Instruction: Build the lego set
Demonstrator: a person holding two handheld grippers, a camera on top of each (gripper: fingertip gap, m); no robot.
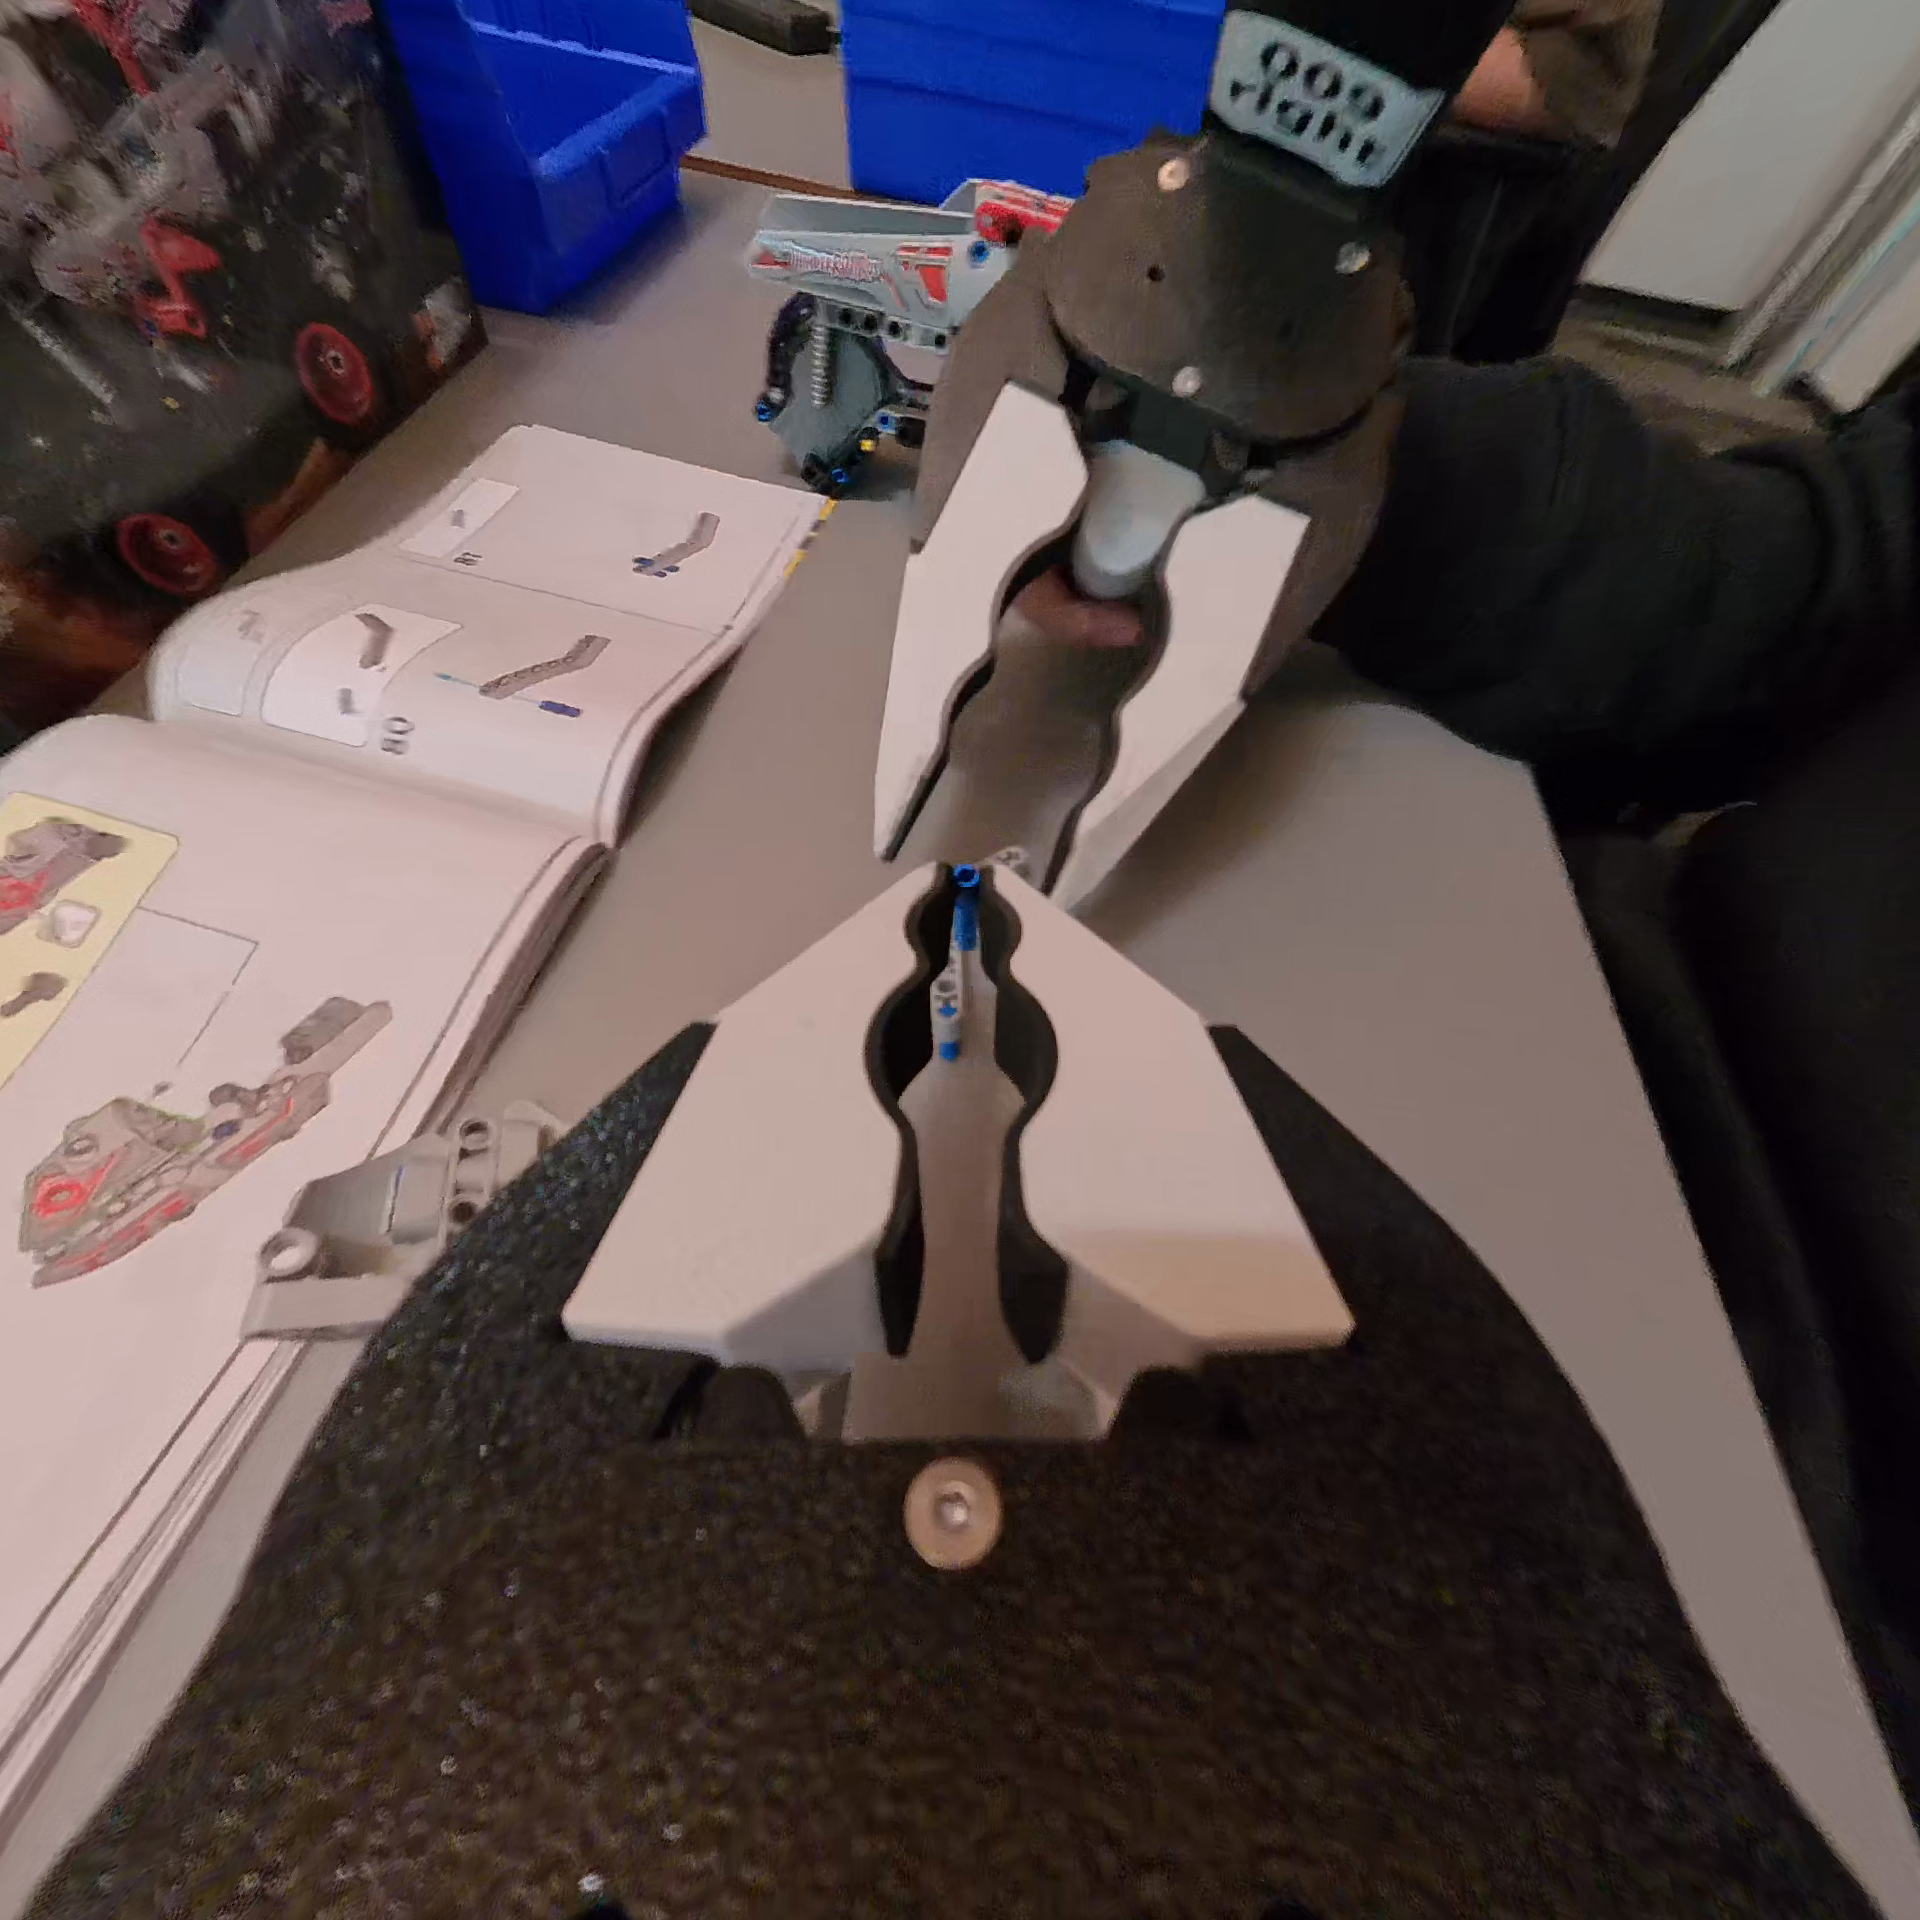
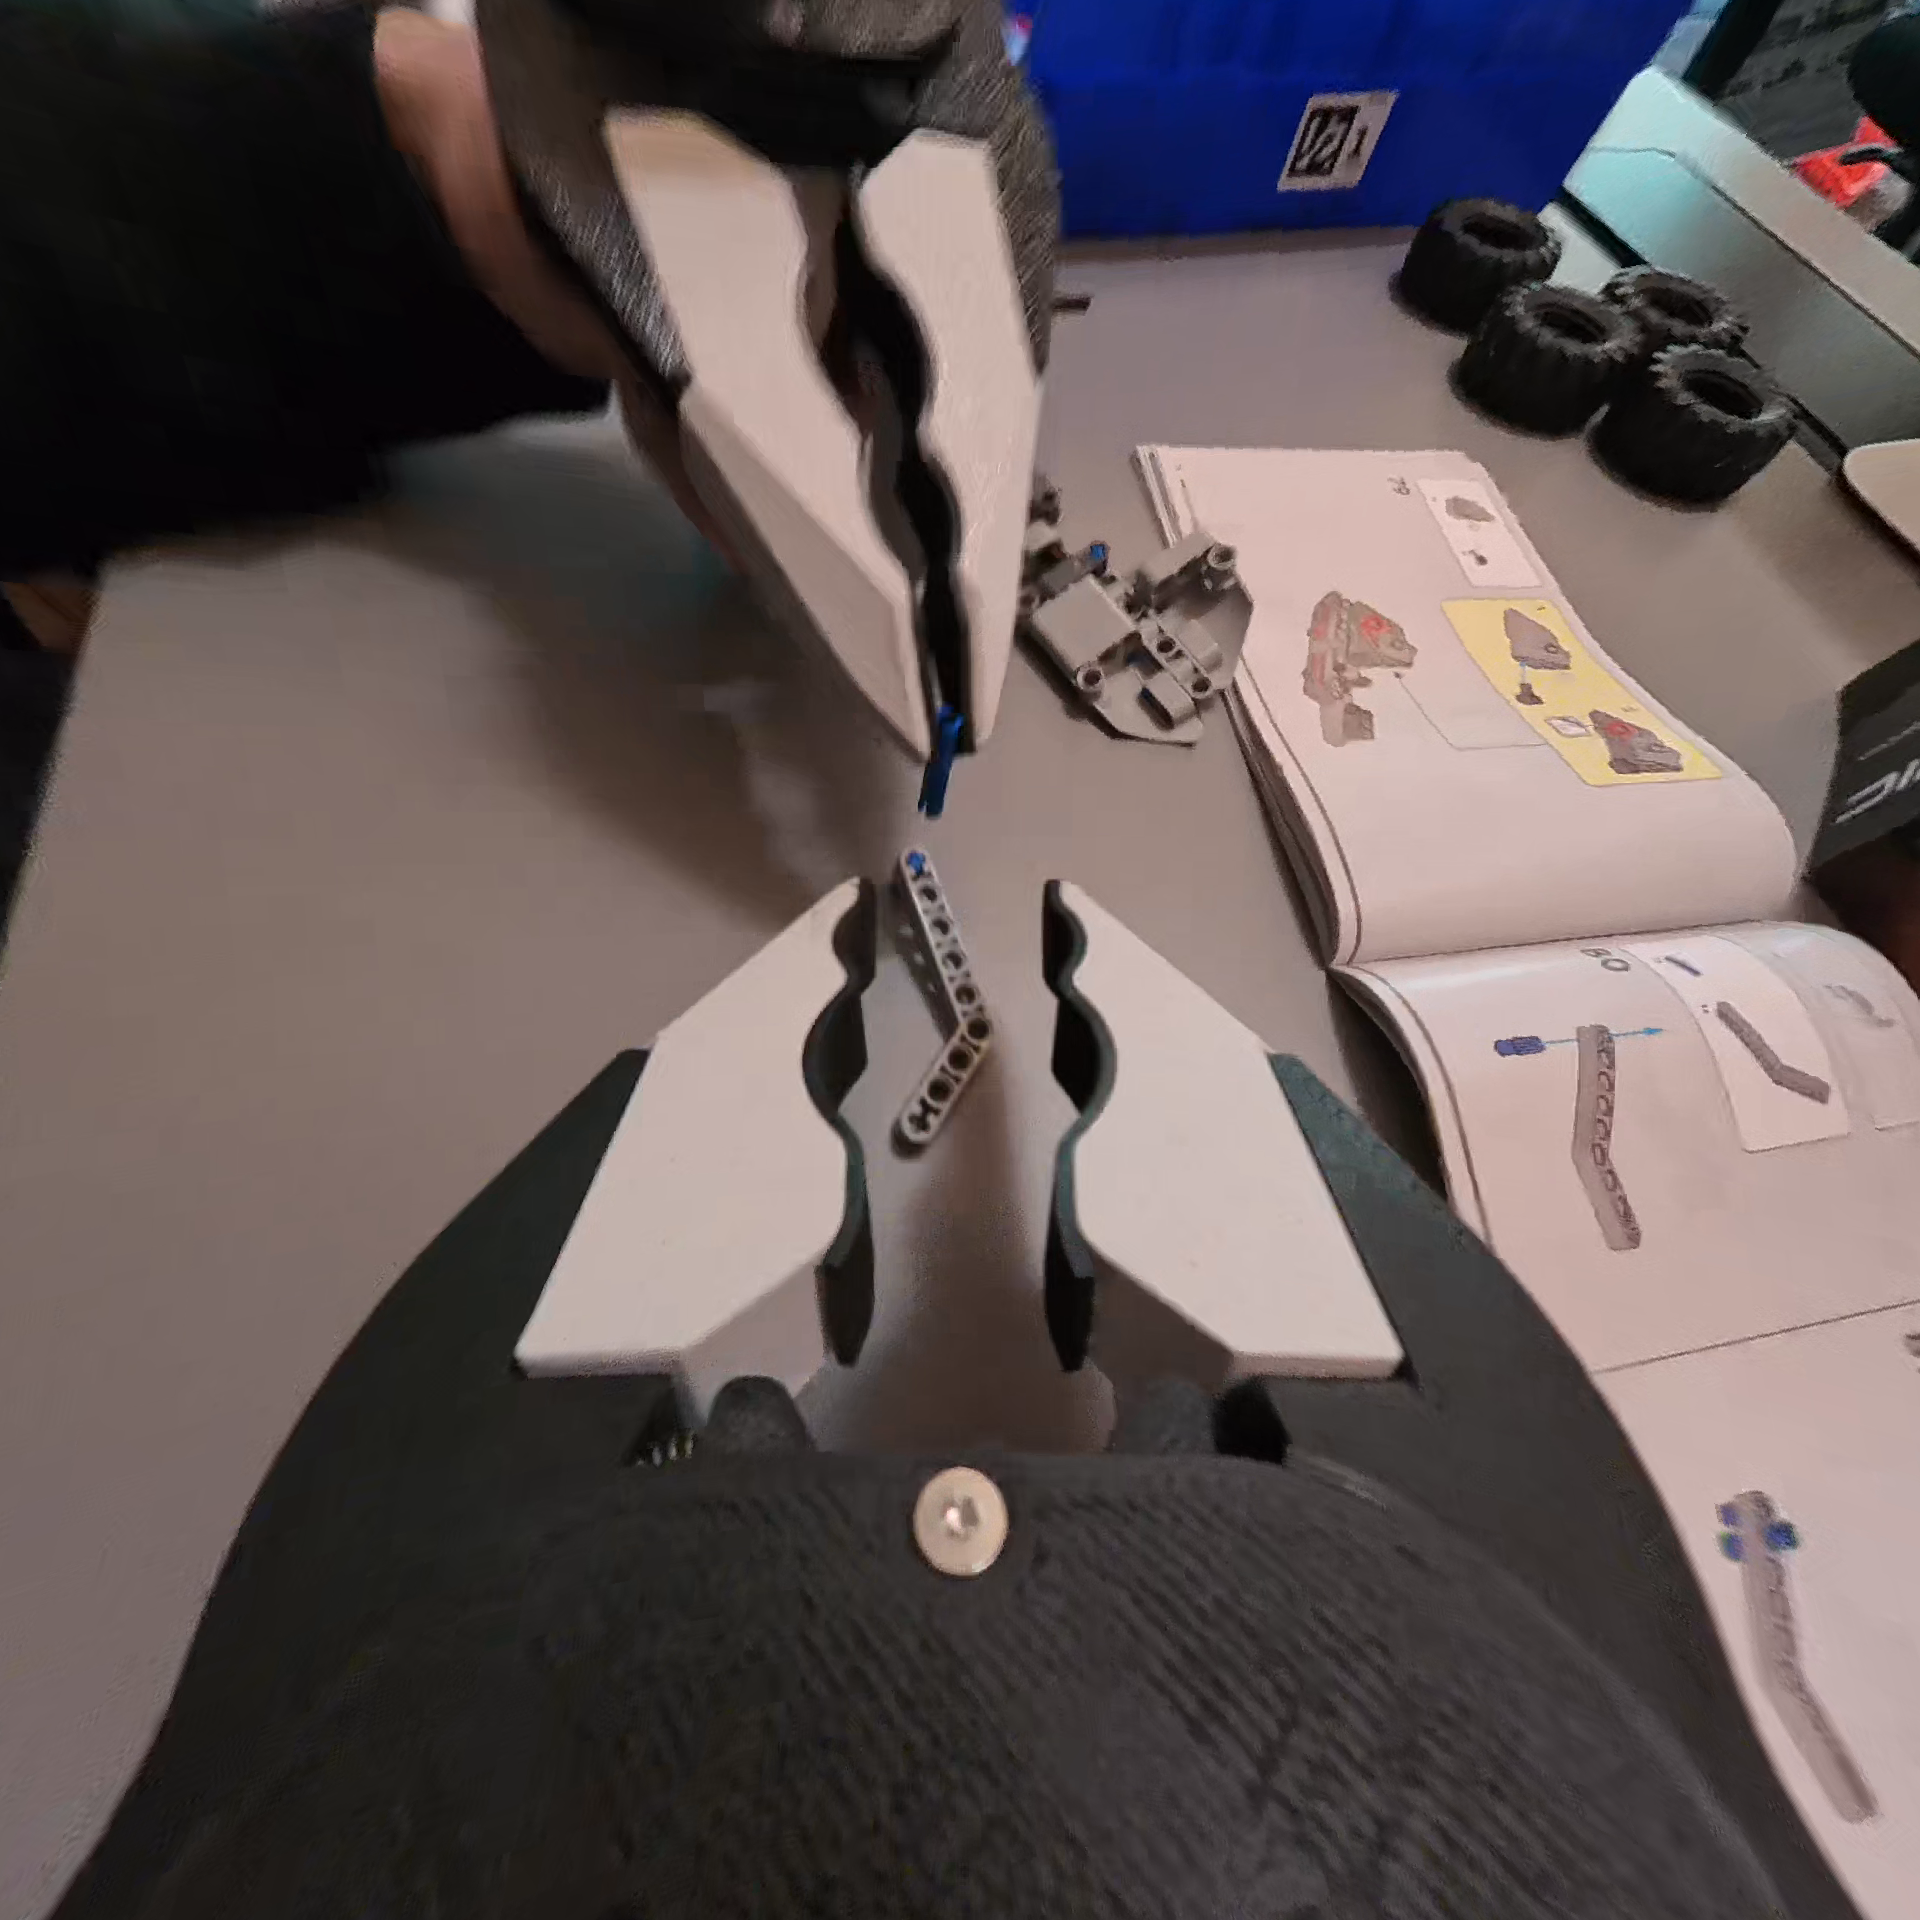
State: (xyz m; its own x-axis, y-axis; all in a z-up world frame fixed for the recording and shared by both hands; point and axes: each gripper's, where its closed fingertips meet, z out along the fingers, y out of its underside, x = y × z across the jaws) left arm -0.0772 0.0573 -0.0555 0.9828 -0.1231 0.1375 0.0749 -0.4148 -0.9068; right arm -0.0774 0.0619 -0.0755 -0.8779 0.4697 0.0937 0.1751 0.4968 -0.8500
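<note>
My left tool (image 2: 951, 727) clamps a blue pin (image 2: 940, 764); my right tool (image 2: 956, 894) stands apart over a grey beam (image 2: 945, 1003). The grey surface (image 2: 364, 831) carries a manual (image 2: 1507, 810), tyres (image 2: 1600, 343), blue bins (image 1: 561, 135).

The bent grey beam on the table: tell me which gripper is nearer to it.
Right. The right gripper is open with the bent grey beam lying between its fingers, untouched. The left gripper, shut on a blue pin, sits just beyond the beam's far end.
</note>
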